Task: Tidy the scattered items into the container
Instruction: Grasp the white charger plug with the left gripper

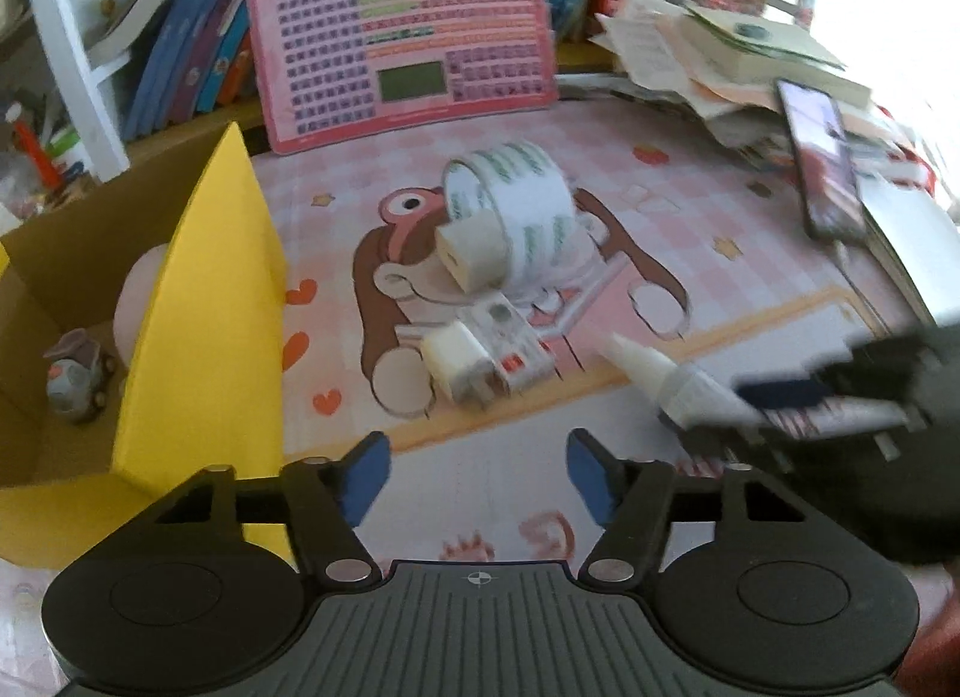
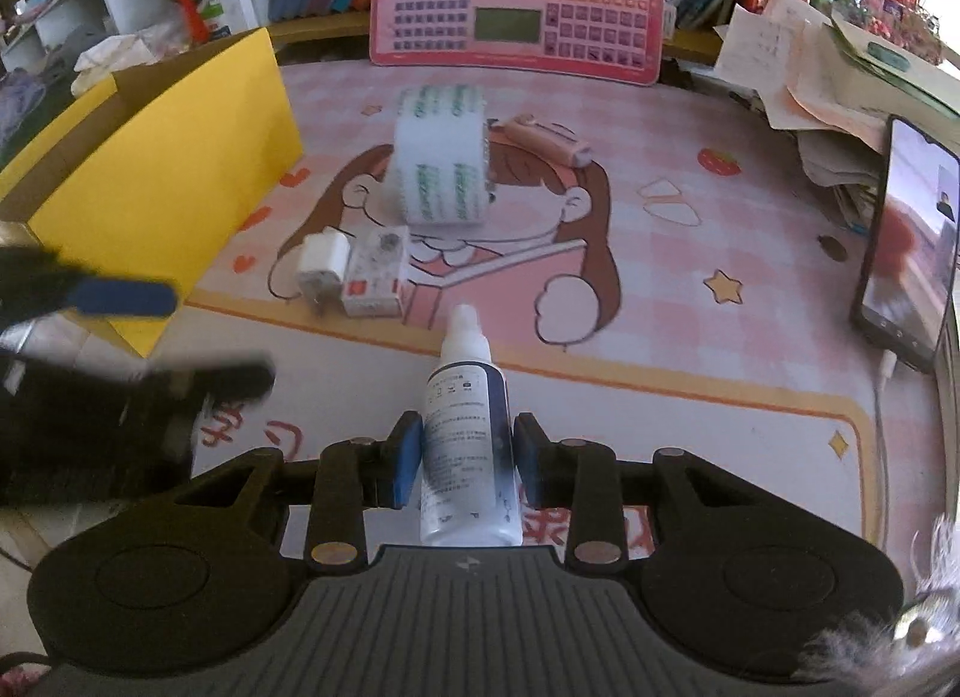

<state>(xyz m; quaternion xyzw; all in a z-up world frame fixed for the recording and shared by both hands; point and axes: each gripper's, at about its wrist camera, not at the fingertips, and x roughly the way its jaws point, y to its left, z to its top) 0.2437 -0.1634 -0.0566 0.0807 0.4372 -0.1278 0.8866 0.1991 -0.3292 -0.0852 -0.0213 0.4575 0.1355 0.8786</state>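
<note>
The right claw (image 2: 465, 457) is clamped on the spray bottle (image 2: 465, 439); the left claw (image 1: 477, 478) hangs spread, holding nothing. Ahead lie the charger (image 2: 321, 268), small box (image 2: 378, 274) and tape roll (image 2: 441, 156). Carrying step: next, swing left over the yellow box (image 2: 162, 168) and release.

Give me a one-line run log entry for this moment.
right gripper: shut on spray bottle | left gripper: open, holding nothing | yellow box: toy inside | tape roll, charger: on mat

Yellow box (image 2: 168, 156); pink checked mat (image 2: 720, 337); white green-printed tape (image 2: 441, 156); white bottle (image 2: 468, 445), blue tool pads (image 2: 408, 460).
</note>
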